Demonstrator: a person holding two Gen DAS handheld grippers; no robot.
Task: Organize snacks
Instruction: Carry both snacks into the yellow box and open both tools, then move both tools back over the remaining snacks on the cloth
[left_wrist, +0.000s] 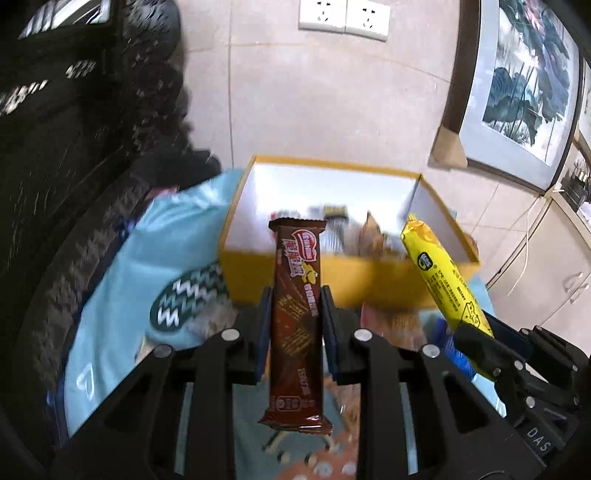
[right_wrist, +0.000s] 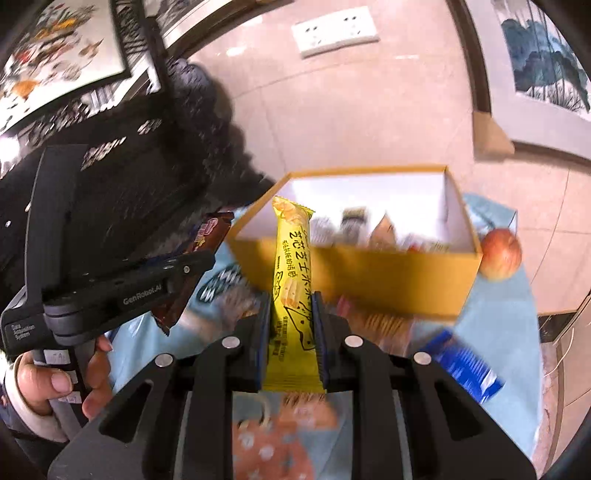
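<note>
Snacks (right_wrist: 384, 229) inside yellow box (right_wrist: 354, 280), contents blurred.

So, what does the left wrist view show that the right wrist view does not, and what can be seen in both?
Only the left wrist view shows the whole brown chocolate bar clamped in the left gripper, and white cabinets at right.

Only the right wrist view shows an apple beside the box, the hand on the left gripper's handle, and a blue packet.

Both show the yellow box with snacks inside, the yellow snack bar gripped by the right gripper, the light blue cloth and the wall sockets.
</note>
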